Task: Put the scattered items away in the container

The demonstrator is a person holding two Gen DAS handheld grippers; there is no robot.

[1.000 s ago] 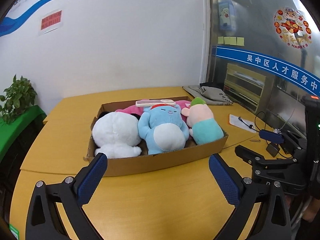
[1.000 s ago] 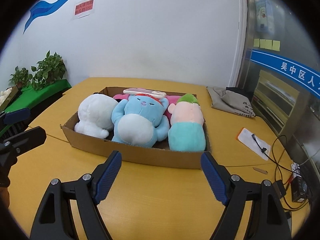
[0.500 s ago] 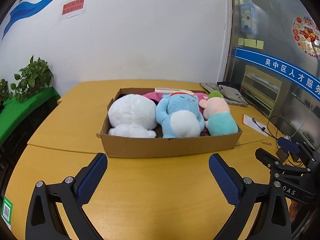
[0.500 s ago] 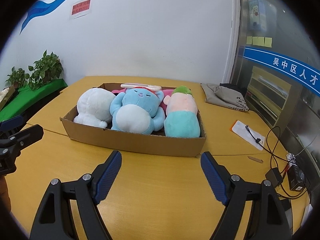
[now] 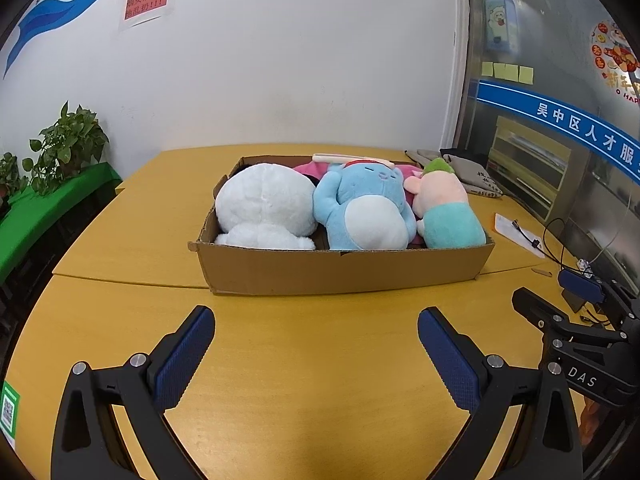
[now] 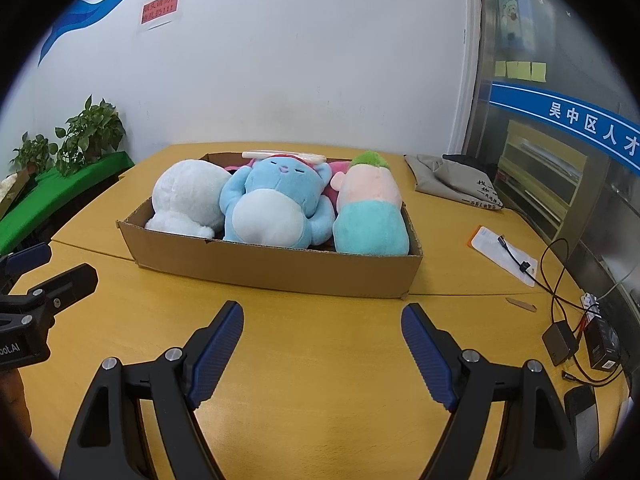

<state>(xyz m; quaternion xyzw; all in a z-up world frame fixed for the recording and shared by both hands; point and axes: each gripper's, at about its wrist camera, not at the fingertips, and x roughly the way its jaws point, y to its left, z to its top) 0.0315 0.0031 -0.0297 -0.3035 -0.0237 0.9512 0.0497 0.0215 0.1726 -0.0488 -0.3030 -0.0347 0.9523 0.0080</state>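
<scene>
A shallow cardboard box (image 5: 340,272) (image 6: 280,266) sits on the yellow table. Inside lie a white plush (image 5: 264,204) (image 6: 188,200), a blue plush (image 5: 360,208) (image 6: 276,208) and a pink-and-teal plush with a green top (image 5: 444,212) (image 6: 370,208). A pink item and a white remote (image 5: 344,158) (image 6: 284,155) lie behind them. My left gripper (image 5: 316,320) is open over bare table in front of the box. My right gripper (image 6: 323,316) is also open and empty, short of the box; it shows at the right in the left wrist view (image 5: 576,292).
A grey cloth bag (image 6: 456,180) lies at the back right. A white packet with a cable (image 6: 504,252), a black adapter (image 6: 558,338) and wires sit near the right table edge. Potted plants (image 5: 68,148) stand on a green shelf at left.
Both grippers have sunk lower toward the table. The left view has swung so the box sits more central; the jaws kept their spread.
</scene>
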